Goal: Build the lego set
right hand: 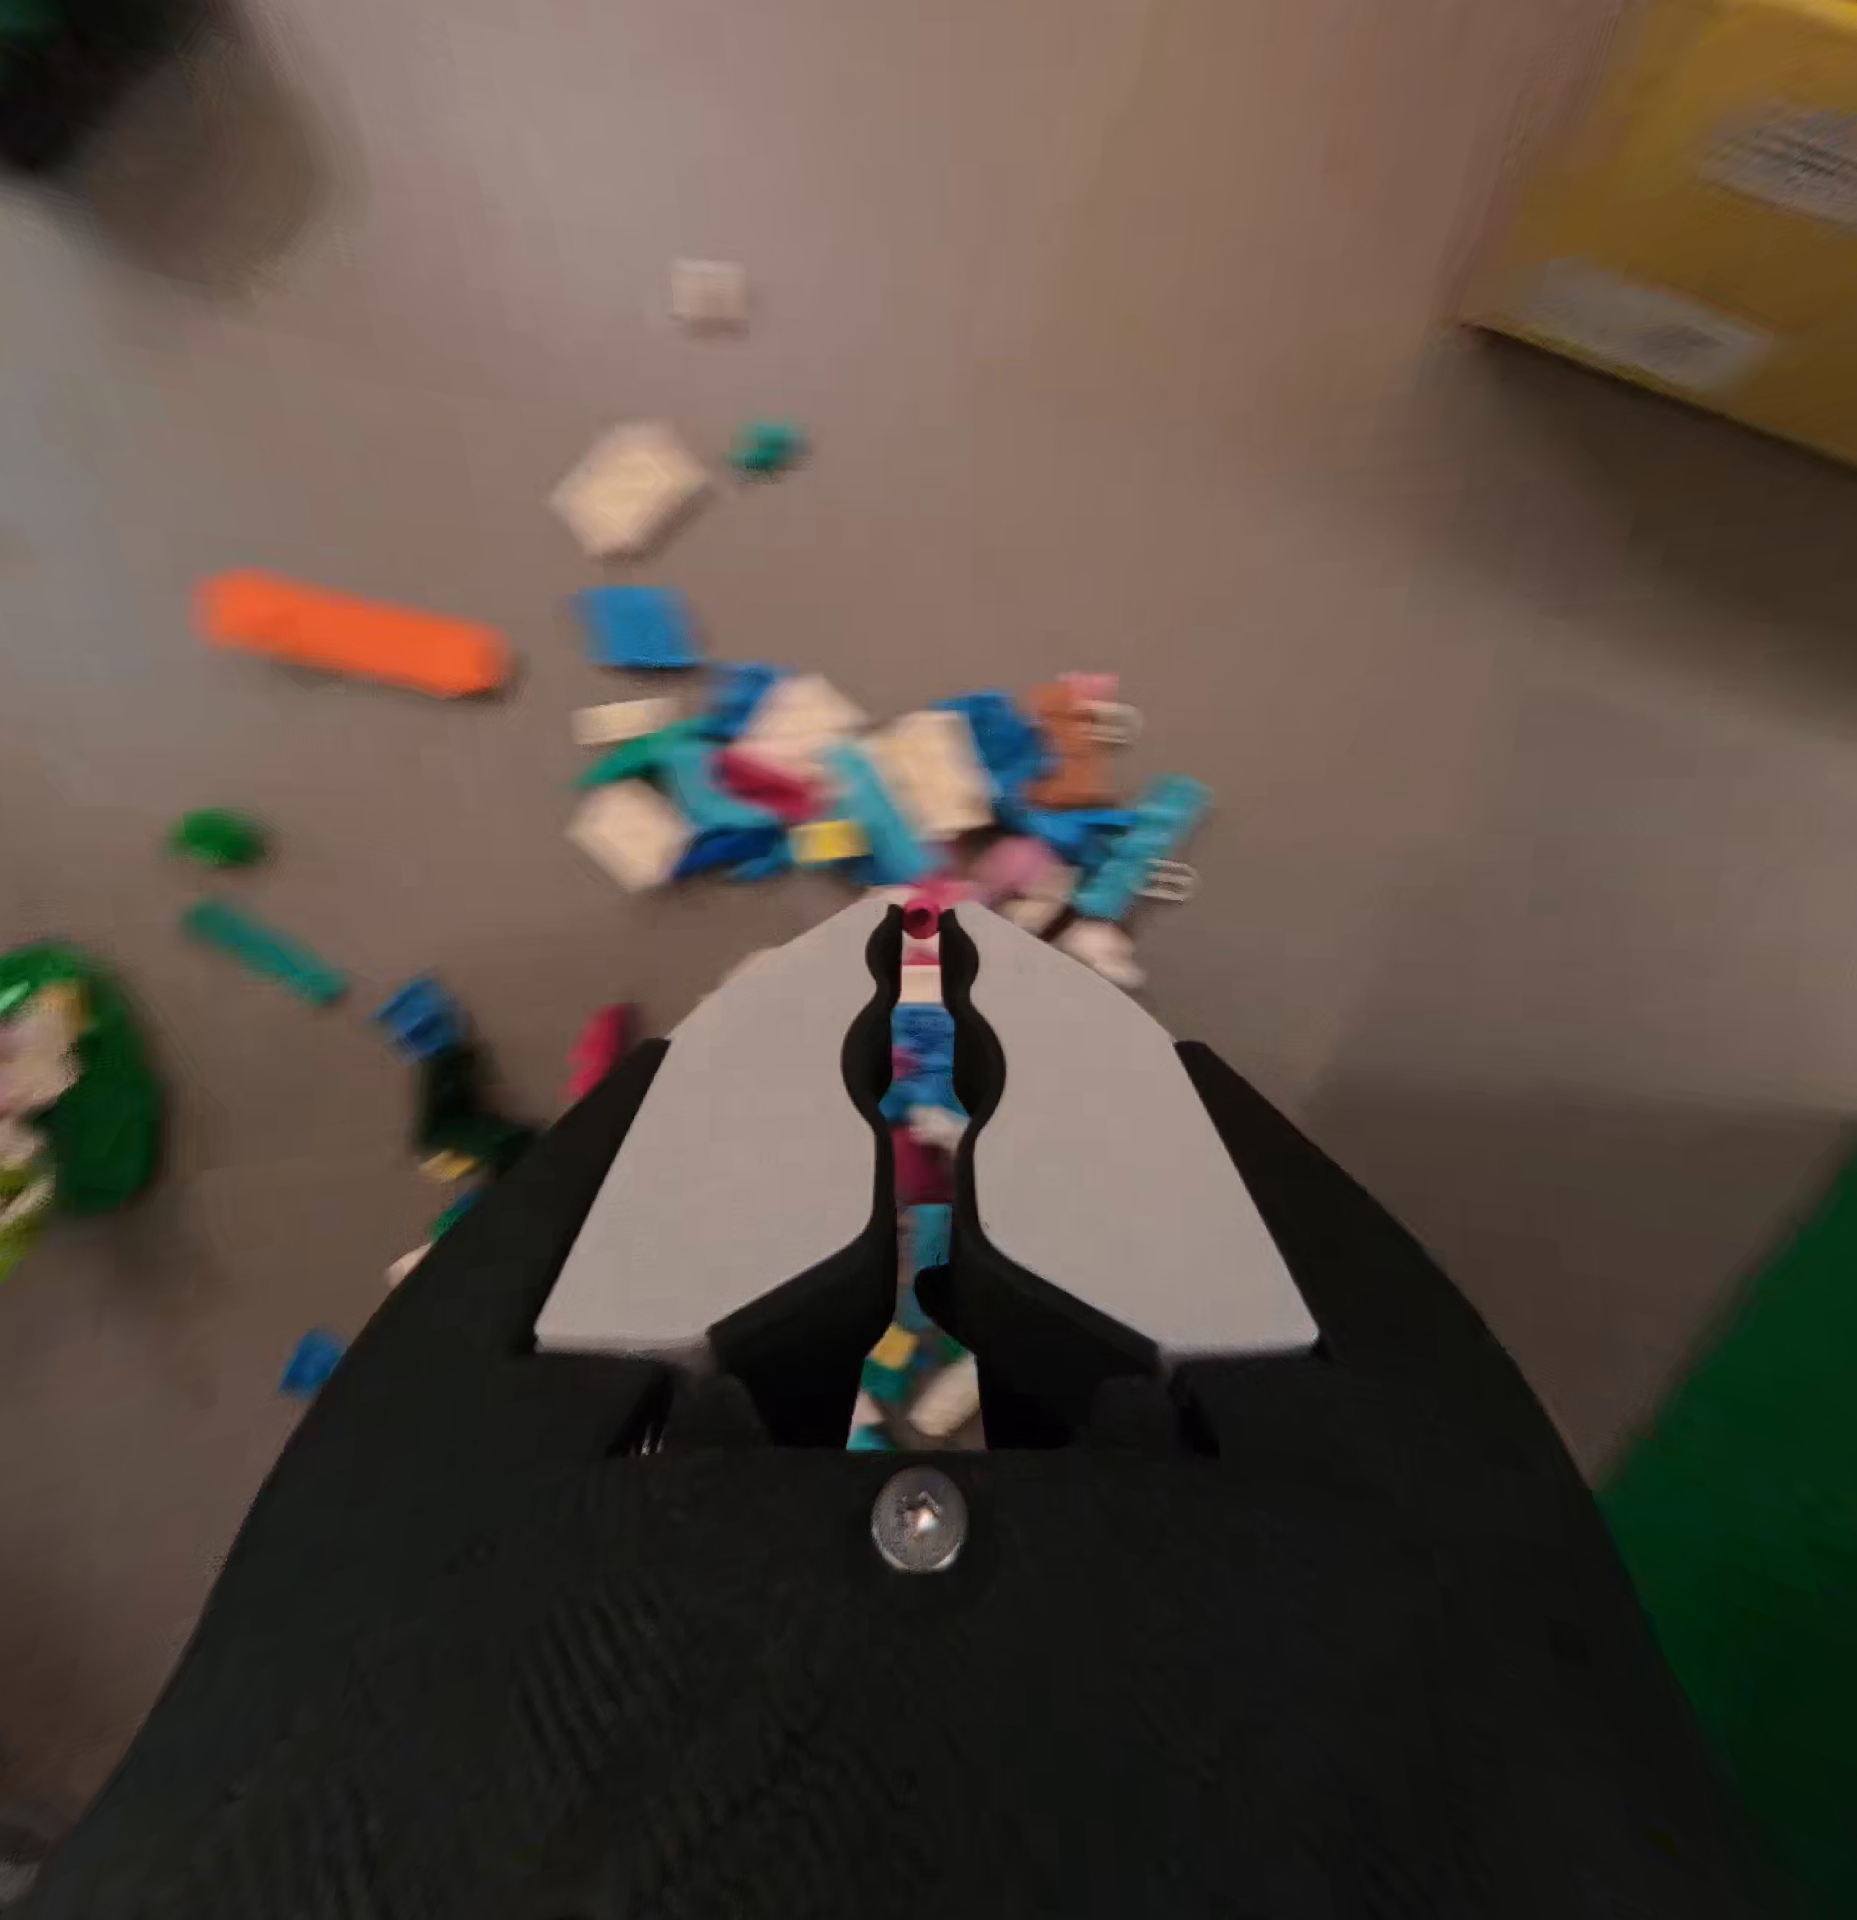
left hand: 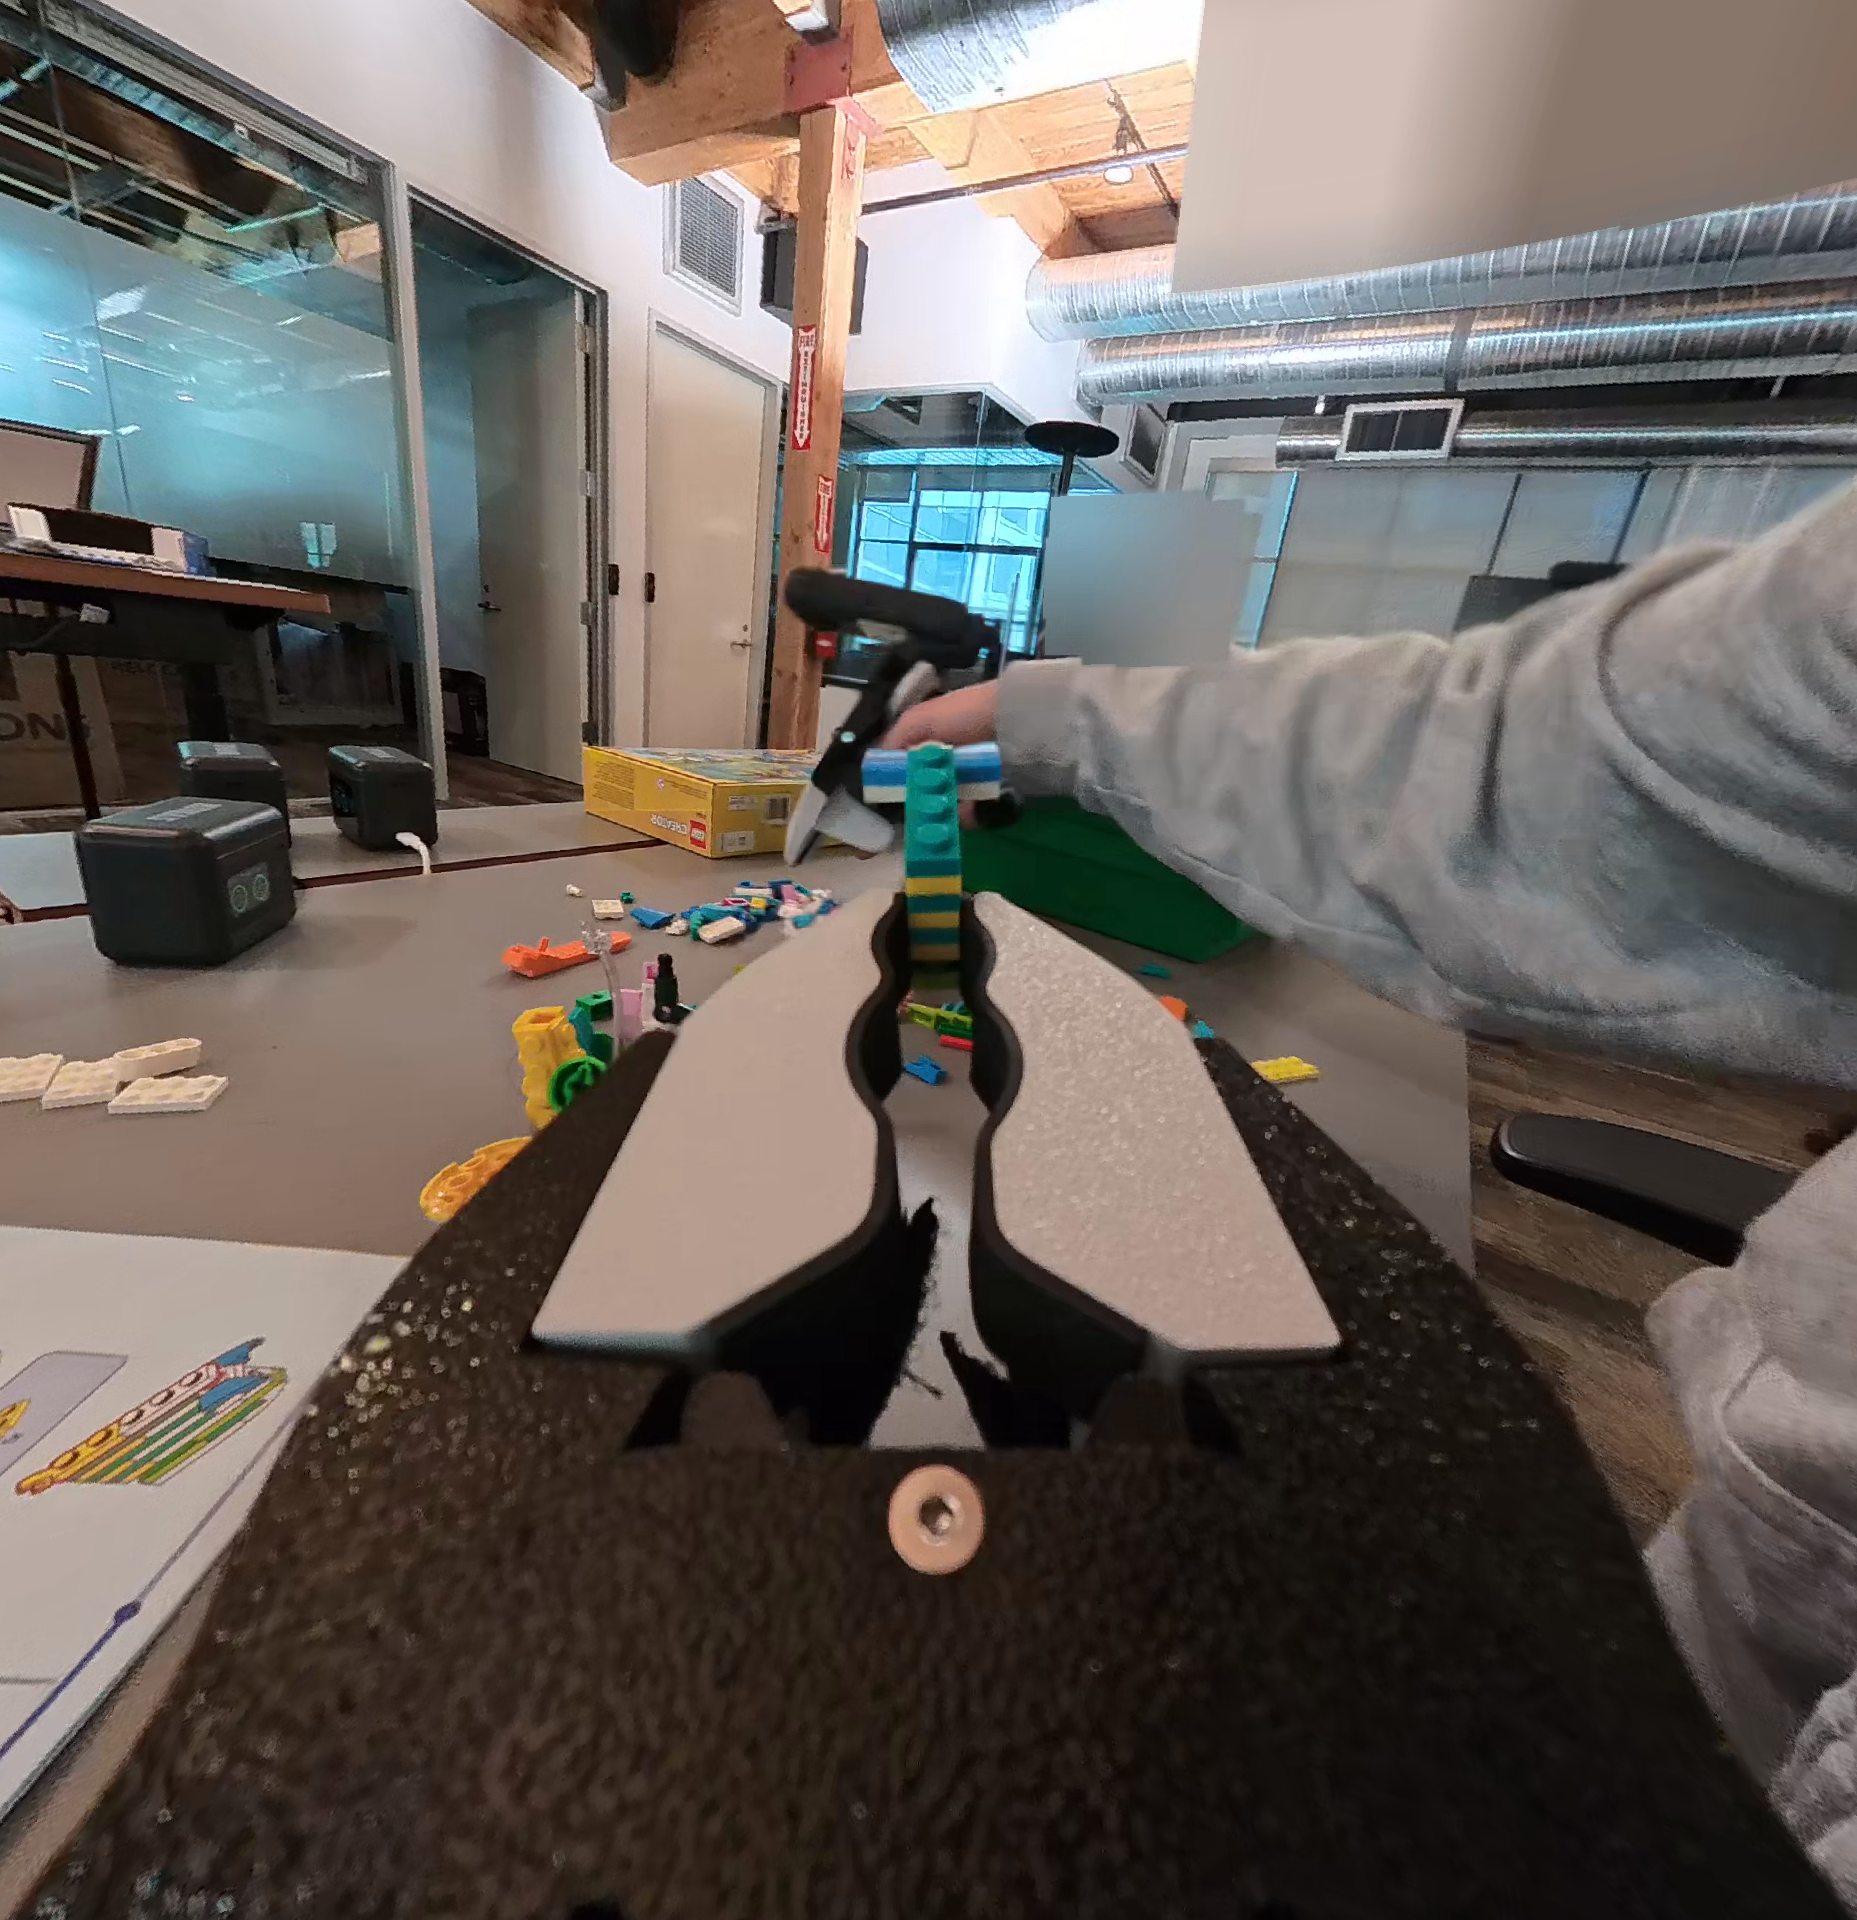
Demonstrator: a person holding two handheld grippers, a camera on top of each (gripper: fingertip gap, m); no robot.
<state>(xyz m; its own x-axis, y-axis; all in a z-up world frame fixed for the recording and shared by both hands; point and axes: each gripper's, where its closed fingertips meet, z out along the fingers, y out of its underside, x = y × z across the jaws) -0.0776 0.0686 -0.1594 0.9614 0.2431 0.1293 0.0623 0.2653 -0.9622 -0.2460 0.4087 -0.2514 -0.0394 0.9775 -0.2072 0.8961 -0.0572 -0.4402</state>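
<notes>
My left gripper is shut on a tall stack of teal and yellow bricks and holds it upright above the grey table. A blue and white piece lies crosswise behind the stack's top; I cannot tell whether it is joined to it. My right gripper is shut on a small pink piece just above the pile of loose bricks. The right wrist view is blurred by motion. The right gripper also shows in the left wrist view, held by a hand in a grey sleeve, beyond the stack.
A yellow box and a green baseplate lie at the back. Dark cubes, white plates, an orange piece and yellow and green parts lie to the left. An instruction booklet is at the near left. The grippers' ends are close to 40 cm from one another.
</notes>
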